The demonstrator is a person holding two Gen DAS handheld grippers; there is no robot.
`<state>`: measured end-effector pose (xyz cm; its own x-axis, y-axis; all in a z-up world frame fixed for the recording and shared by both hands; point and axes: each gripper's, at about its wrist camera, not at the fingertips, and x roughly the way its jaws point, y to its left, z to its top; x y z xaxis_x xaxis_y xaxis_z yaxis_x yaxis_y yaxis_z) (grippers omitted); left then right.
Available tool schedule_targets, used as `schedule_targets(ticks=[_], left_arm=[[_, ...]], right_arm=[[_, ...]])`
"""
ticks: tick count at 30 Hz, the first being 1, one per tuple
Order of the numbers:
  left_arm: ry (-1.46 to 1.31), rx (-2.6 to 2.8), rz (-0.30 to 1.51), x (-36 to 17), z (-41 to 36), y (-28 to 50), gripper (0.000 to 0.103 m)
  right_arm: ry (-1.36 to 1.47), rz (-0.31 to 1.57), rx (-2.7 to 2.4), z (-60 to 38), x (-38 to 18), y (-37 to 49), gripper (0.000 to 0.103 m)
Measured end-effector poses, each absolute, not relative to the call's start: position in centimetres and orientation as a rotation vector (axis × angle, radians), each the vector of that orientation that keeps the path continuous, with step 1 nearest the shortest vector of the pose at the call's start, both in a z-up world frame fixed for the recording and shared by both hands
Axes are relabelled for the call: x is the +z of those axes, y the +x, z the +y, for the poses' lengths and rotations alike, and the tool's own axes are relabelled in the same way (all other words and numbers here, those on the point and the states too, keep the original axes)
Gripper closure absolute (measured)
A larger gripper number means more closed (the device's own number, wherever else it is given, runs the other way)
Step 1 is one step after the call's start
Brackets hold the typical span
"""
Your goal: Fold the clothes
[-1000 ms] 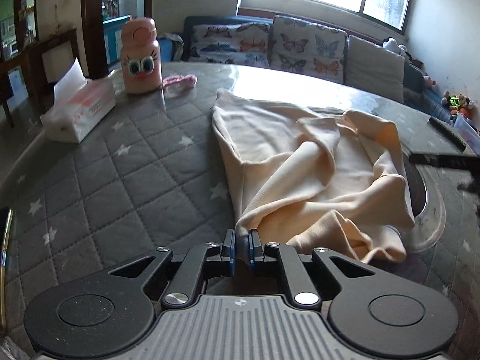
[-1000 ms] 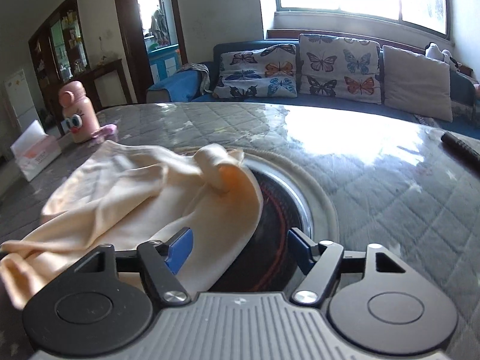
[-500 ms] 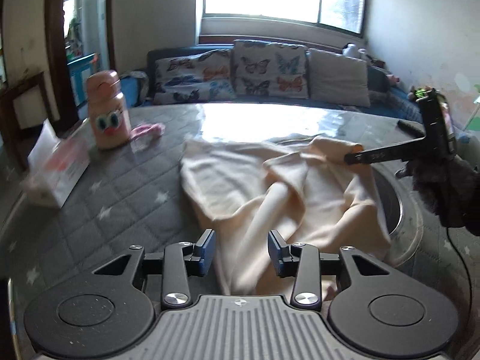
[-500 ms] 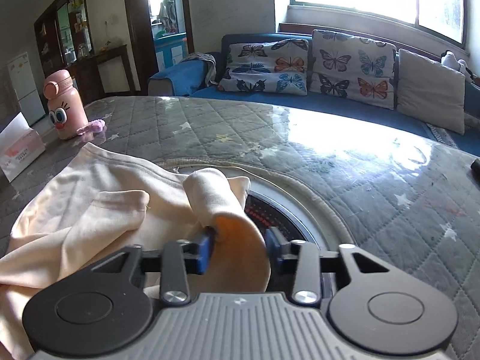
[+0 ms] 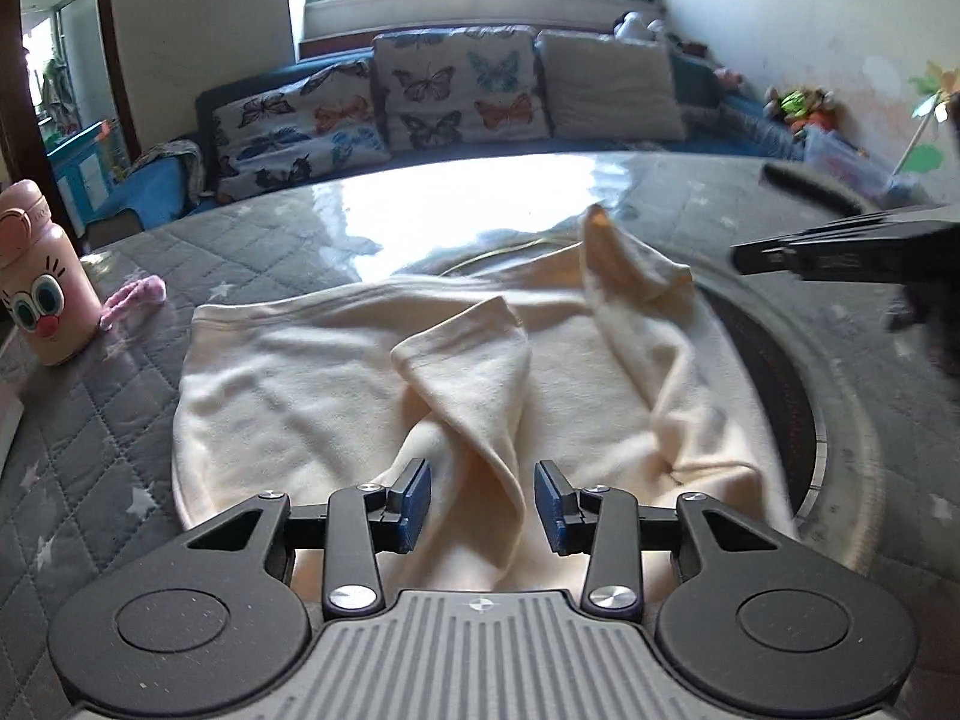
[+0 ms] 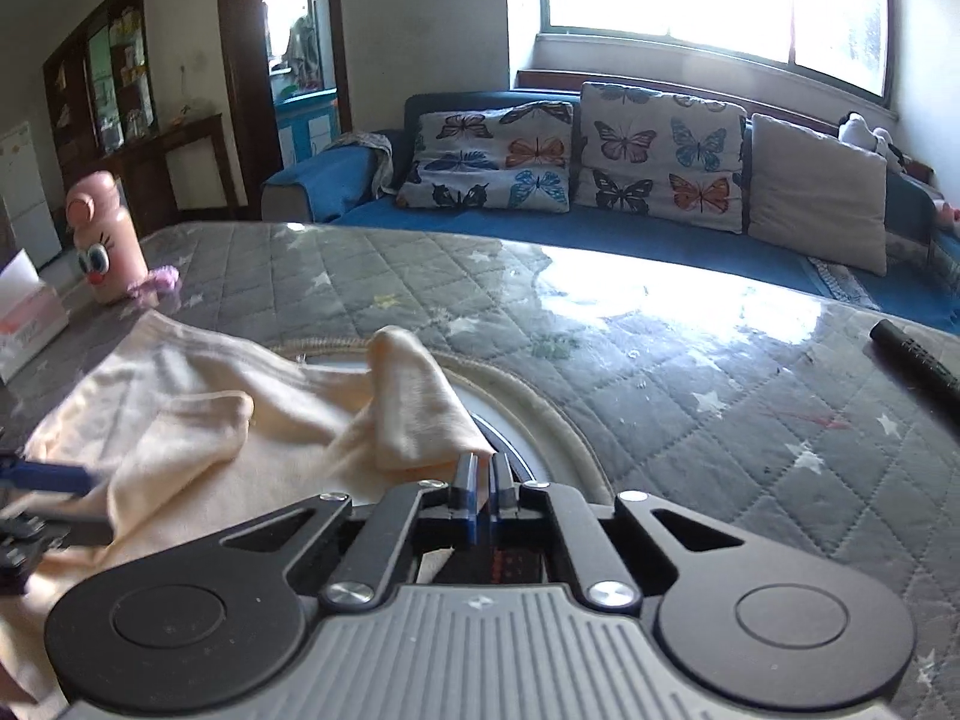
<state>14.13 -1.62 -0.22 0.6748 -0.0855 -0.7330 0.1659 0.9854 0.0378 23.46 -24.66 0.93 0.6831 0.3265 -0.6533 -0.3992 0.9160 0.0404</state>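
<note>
A cream garment (image 5: 312,384) lies crumpled on the grey quilted table, partly over a round inset hob. My left gripper (image 5: 483,504) is open, its jaws on either side of a raised fold of the cloth (image 5: 480,372). My right gripper (image 6: 483,495) is shut on the garment's right edge (image 6: 414,408), which stands up in a peak. The right gripper's fingers (image 5: 828,252) show at the right of the left wrist view. The left gripper's blue pad (image 6: 48,476) shows at the left of the right wrist view.
A pink cartoon bottle (image 5: 36,294) and a pink hair tie (image 5: 132,300) stand at the table's far left, with a tissue box (image 6: 27,318) beside them. A black remote (image 6: 918,354) lies far right. The round hob (image 5: 798,420) sits under the cloth's right side. A sofa with cushions (image 6: 600,156) is behind.
My left gripper let go of the cloth's near corner and opened, moving right over a middle fold. My right gripper closed on the garment's right edge.
</note>
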Motion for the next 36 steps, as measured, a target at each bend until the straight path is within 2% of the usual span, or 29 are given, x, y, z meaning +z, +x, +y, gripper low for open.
schedule_targets(ticks=[3, 5, 6, 7, 9, 10, 11, 12, 15, 18, 23, 29, 34, 36], left_arm=[[0.086, -0.129, 0.829, -0.6, -1.4, 14.7, 0.062], [0.086, -0.132, 0.829, -0.7, -1.3, 14.9, 0.063], [0.087, -0.134, 0.829, -0.8, -1.4, 15.0, 0.064], [0.088, -0.136, 0.828, -0.8, -1.5, 15.1, 0.067], [0.085, -0.142, 0.824, -0.9, -1.6, 15.3, 0.086], [0.081, -0.146, 0.82, -1.0, -1.6, 15.4, 0.091], [0.074, -0.146, 0.813, -0.9, -1.5, 15.4, 0.098], [0.068, -0.142, 0.804, -0.8, -1.4, 15.4, 0.099], [0.037, -0.128, 0.759, 0.4, -0.5, 14.8, 0.099], [0.007, -0.092, 0.692, 2.3, 1.0, 13.9, 0.1], [-0.061, 0.026, 0.599, 5.1, 5.3, 11.9, 0.1], [-0.123, 0.217, 0.549, 6.3, 11.4, 8.8, 0.1], [-0.159, 0.386, 0.614, 4.3, 16.1, 6.1, 0.1], [-0.176, 0.427, 0.654, 3.1, 17.3, 5.2, 0.099]], right_arm=[[-0.116, 0.723, 0.415, -24.2, 0.3, 23.8, 0.089], [-0.119, 0.727, 0.413, -23.9, -0.2, 24.1, 0.068], [-0.119, 0.727, 0.41, -23.7, -0.5, 24.3, 0.064], [-0.118, 0.726, 0.409, -23.5, -0.7, 24.6, 0.063], [-0.123, 0.724, 0.414, -23.2, -1.2, 25.2, 0.063], [-0.126, 0.727, 0.417, -23.0, -1.4, 25.4, 0.063], [-0.129, 0.731, 0.42, -22.8, -1.6, 25.7, 0.063], [-0.132, 0.734, 0.422, -22.6, -1.8, 25.9, 0.063], [-0.132, 0.74, 0.427, -22.4, -2.5, 26.5, 0.063], [-0.11, 0.746, 0.426, -22.5, -2.9, 27.0, 0.07], [-0.083, 0.728, 0.41, -23.1, -2.6, 26.9, 0.099], [-0.075, 0.656, 0.355, -24.7, -0.3, 25.3, 0.102], [-0.096, 0.63, 0.331, -26.2, 1.3, 24.0, 0.102], [-0.101, 0.643, 0.344, -26.0, 0.9, 23.9, 0.098]])
